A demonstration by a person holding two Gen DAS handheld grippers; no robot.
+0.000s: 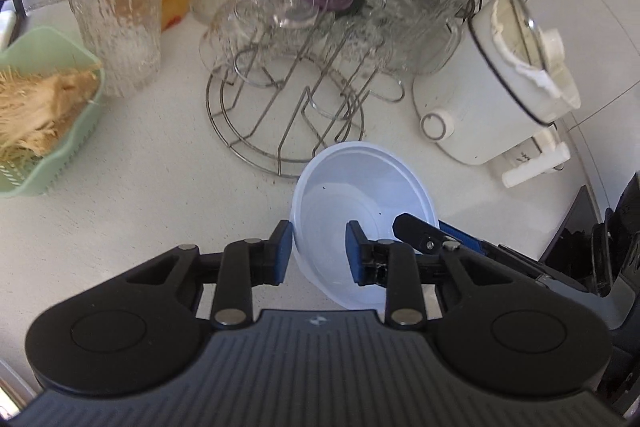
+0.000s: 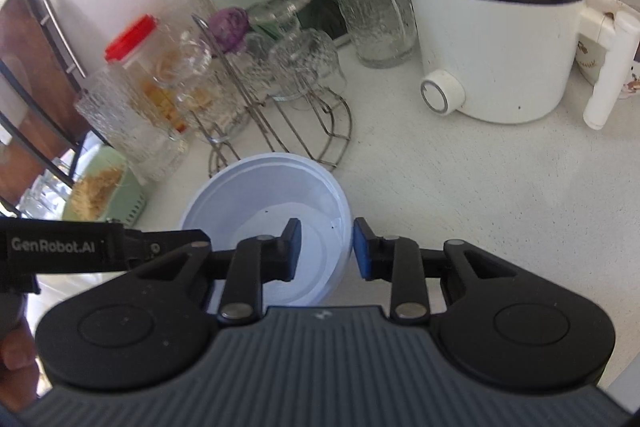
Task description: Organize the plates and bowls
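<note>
Pale blue bowl (image 1: 362,211) low centre of frame, on the desk (image 1: 160,195) beside the wire rack (image 1: 280,115). Left gripper (image 1: 318,251) and right gripper (image 2: 326,247) both apart, each straddling a rim wall. Best: close squarely on the rim, lift level, clear of the rack.

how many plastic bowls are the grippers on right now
1. A single pale blue plastic bowl sits on the white counter in front of the wire glass rack. Both grippers straddle its rim: left, right. A nested second bowl could be hidden.
</note>
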